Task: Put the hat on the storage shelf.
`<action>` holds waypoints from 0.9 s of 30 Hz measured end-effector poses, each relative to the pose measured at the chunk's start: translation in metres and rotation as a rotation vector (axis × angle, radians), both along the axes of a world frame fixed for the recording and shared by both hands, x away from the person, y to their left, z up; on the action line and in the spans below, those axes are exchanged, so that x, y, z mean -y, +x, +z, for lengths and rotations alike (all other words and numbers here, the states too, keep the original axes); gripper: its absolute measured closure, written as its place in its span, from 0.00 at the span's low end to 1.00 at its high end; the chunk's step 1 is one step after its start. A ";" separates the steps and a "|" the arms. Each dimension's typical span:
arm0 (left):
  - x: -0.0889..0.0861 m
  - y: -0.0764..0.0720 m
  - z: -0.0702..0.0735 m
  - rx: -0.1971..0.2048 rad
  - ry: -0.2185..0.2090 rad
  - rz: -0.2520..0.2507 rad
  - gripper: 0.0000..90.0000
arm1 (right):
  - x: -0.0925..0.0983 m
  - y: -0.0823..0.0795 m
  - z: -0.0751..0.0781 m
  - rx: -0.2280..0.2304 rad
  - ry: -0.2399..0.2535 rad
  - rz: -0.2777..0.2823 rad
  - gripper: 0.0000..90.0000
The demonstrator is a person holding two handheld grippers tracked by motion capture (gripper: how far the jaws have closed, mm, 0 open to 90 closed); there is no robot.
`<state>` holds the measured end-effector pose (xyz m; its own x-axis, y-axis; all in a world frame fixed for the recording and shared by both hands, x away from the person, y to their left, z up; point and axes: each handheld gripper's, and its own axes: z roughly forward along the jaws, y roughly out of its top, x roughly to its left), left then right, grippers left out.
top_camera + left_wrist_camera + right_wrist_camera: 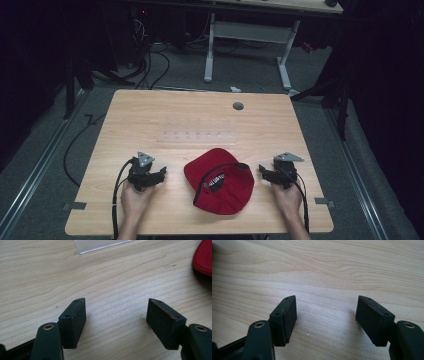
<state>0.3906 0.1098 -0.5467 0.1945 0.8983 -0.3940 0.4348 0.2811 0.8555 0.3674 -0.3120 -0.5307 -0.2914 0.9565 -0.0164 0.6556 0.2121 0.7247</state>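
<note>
A red fabric cap (pixel 220 181) with a black strap and a small dark label on its inner side lies upside down on the light wooden desk (pixel 150 115), near the middle of the front edge, its opening facing up. Its red rim (pixel 203 257) shows at the right edge of the left gripper view. Just behind the cap, toward the middle of the desk, lies a flat clear plastic strip (pixel 197 135), whose pale corner (pixel 97 245) appears at the top of the left gripper view. Near the back edge sits a small round grey cap (pixel 238 106) set into the desk. The left tool (pixel 156 176) rests on the desk just left of the red cap, apart from it, held by a hand (pixel 134 199) coming in from the front edge; its black jaws stand released with bare wood between them (pixel 116 317). The right tool (pixel 265 172) rests just right of the cap, also apart from it, held by the other hand (pixel 287 197); its jaws too stand wide apart over bare wood (pixel 327 317). Both tools point inward toward the cap. Behind the desk stand the white legs of another table (pixel 210 45) and dark cables on the grey floor (pixel 155 65).
</note>
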 end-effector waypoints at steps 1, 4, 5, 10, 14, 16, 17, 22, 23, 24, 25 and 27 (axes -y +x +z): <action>0.000 0.000 0.000 0.000 0.000 0.000 0.36 | 0.000 0.000 0.000 0.000 0.000 0.000 0.37; 0.000 0.000 0.000 -0.001 0.001 -0.003 0.35 | 0.000 0.000 0.000 -0.001 0.001 -0.002 0.37; 0.000 0.000 0.000 -0.002 0.002 -0.005 0.35 | 0.000 0.000 0.000 -0.001 0.000 -0.001 0.37; 0.000 0.000 0.000 -0.002 0.002 -0.004 0.35 | 0.000 0.000 0.000 -0.001 -0.001 0.001 0.37; 0.000 0.000 0.000 -0.003 0.003 -0.004 0.35 | 0.000 0.000 0.000 0.001 -0.004 -0.003 0.40; 0.000 0.000 0.000 -0.003 0.002 -0.004 0.35 | 0.001 0.000 0.001 0.003 -0.006 -0.008 0.43; 0.000 0.000 0.000 -0.003 0.002 -0.004 0.35 | 0.001 0.000 0.001 0.003 -0.006 -0.008 0.43; 0.000 0.000 0.000 -0.004 0.003 -0.006 0.34 | 0.003 -0.005 0.001 0.002 0.033 -0.002 0.49; 0.000 -0.001 0.000 -0.005 0.002 -0.006 0.34 | 0.004 -0.008 0.001 0.000 0.055 0.002 0.51; 0.000 -0.001 0.000 -0.005 0.002 -0.007 0.34 | 0.004 -0.008 0.001 0.000 0.055 0.002 0.51; 0.000 -0.001 0.000 -0.005 0.002 -0.007 0.34 | 0.006 -0.012 0.002 0.001 0.073 0.011 0.51; 0.000 -0.001 0.000 -0.005 0.003 -0.007 0.33 | 0.007 -0.016 0.004 0.002 0.089 0.011 0.52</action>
<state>0.3900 0.1095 -0.5467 0.1992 0.8979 -0.3925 0.4411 0.2755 0.8541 0.3511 -0.3191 -0.5271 -0.3020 0.9509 0.0682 0.6521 0.1539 0.7424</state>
